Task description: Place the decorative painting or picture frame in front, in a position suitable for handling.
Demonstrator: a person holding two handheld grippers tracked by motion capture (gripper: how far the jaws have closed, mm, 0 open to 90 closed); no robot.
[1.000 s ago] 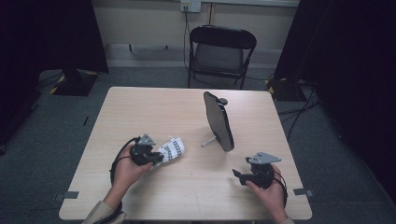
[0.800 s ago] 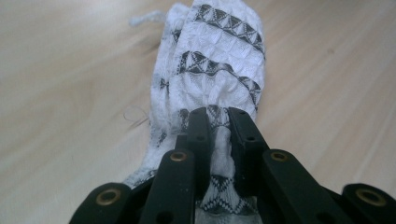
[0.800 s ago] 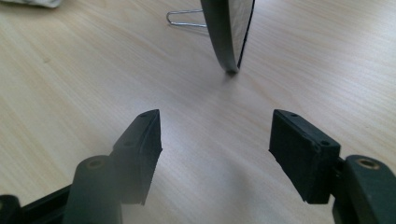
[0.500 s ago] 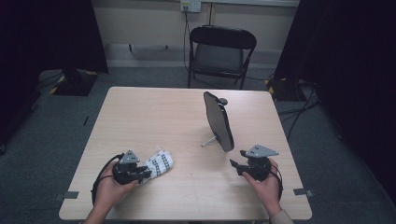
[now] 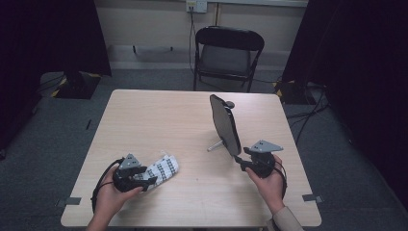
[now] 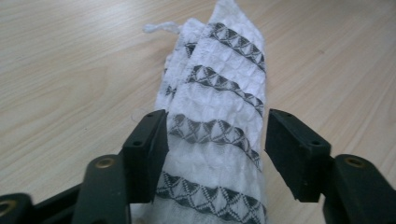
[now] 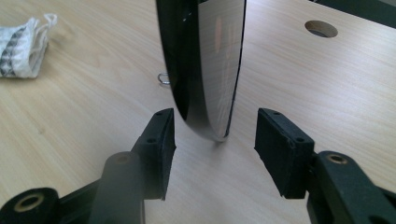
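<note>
Since the earlier frame, both hands have drawn toward the tabletop's (image 5: pixel 159 115) near edge. Left tool (image 6: pixel 212 156) has just been opening, straddling the patterned cloth (image 6: pixel 217 121) near the near-left corner. Right tool (image 7: pixel 215 144) has been closing, its jaws flanking the mirror's (image 7: pixel 205 60) rim untouched, toward the right edge.

One camera sits high above my side of the surface (image 5: pixel 192 120), looking forward and down across all of it to a chair (image 5: pixel 228 55) beyond. A second rides my left tool (image 6: pixel 217 149), looking close along its black jaws at a folded cloth (image 6: pixel 215 107). A third rides my right tool (image 7: pixel 215 149), close to a mirror's (image 7: pixel 205 60) edge. The cloth (image 7: pixel 21 46) also appears far left there, and the high view shares both things.
</note>
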